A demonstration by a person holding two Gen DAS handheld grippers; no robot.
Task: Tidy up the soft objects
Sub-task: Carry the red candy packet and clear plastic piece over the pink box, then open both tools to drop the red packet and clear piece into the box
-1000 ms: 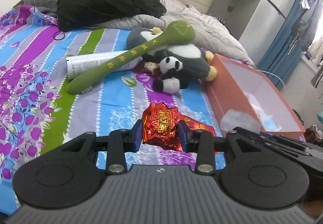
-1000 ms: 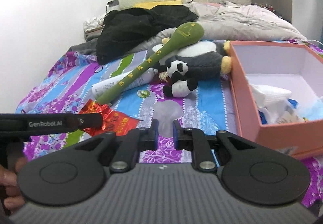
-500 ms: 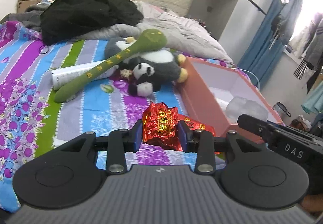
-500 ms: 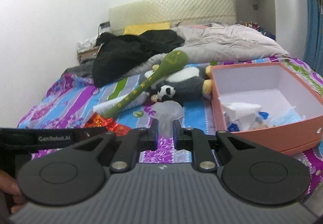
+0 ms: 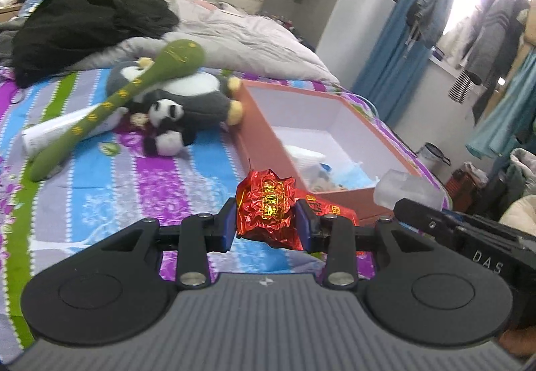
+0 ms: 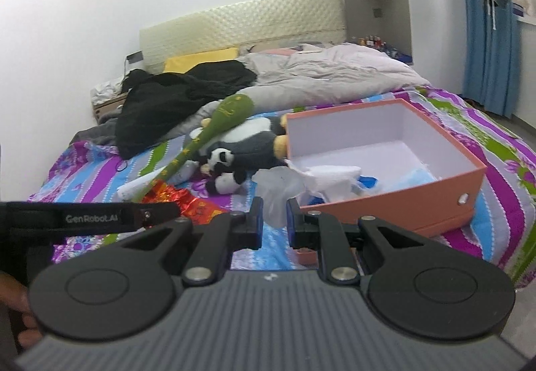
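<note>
My left gripper is shut on a crinkled red foil packet, held above the striped bedsheet near the front left corner of the orange box. My right gripper is shut on a translucent clear plastic bag, just in front of the orange box. That box holds white and blue soft items. A green plush bat lies across a grey penguin plush and a small panda plush on the bed. From the right wrist view the red foil packet shows at the left.
A white tube lies under the green bat. A black garment and a grey quilt cover the far bed. Blue curtains and hanging clothes stand to the right. A hand shows at the left edge.
Both grippers have risen and moved right toward the orange box, each keeping its grip. The box now fills more of both views and the plush toys have slid left.
</note>
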